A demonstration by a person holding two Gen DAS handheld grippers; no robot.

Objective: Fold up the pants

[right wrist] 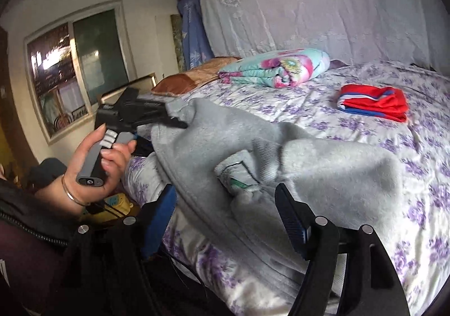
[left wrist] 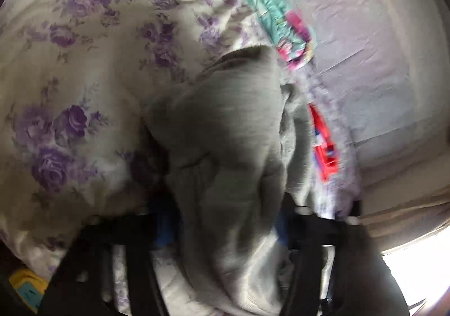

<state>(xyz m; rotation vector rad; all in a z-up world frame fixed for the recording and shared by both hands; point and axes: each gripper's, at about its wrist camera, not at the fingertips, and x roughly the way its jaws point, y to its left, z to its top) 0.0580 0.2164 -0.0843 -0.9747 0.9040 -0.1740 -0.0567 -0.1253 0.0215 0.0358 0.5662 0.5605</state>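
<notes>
Grey fleece pants [right wrist: 213,141] lie bunched on the bed with the purple-flowered sheet [right wrist: 379,130]. My left gripper [right wrist: 171,119], held in a hand at the left of the right wrist view, is shut on an edge of the pants and lifts it. In the left wrist view the grey cloth [left wrist: 225,147] fills the space between its fingers [left wrist: 225,220] and hides the tips. My right gripper [right wrist: 225,203] is open, its fingers on either side of the pants at the bed's near edge, around a fold with a white label.
A folded red, white and blue garment [right wrist: 374,103] lies on the bed to the right. A rolled floral quilt [right wrist: 275,68] and a brown pillow [right wrist: 191,79] sit at the far side. A yellow object [right wrist: 118,203] is on the floor beside the bed.
</notes>
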